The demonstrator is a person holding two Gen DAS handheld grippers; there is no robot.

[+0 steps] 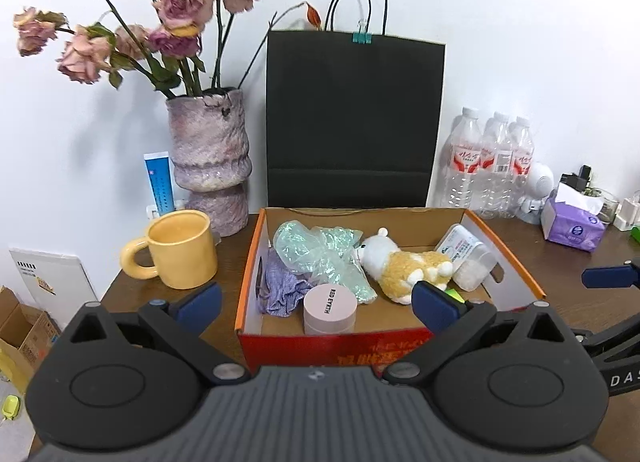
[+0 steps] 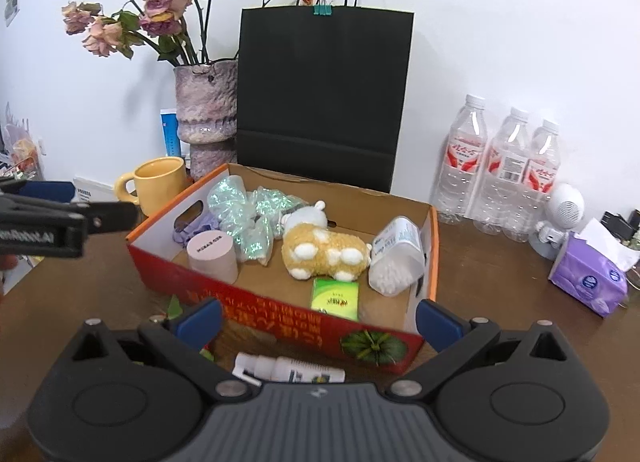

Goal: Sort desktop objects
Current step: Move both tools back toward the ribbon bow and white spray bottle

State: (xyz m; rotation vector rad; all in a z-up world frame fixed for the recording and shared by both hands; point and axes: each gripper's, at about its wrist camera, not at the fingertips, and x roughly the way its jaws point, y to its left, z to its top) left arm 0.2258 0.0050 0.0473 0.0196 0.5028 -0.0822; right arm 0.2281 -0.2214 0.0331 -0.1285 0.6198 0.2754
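Observation:
An open cardboard box with red and orange sides sits on the brown desk. Inside lie a plush toy, a pink round jar, a crumpled iridescent bag, a purple cloth, a clear tub of cotton swabs and a small green packet. A white spray bottle lies on the desk in front of the box, between my right fingers. My left gripper is open over the box's near wall. My right gripper is open and empty.
A yellow mug stands left of the box, before a vase of dried roses. A black paper bag stands behind. Three water bottles, a white figurine and purple tissues stand right.

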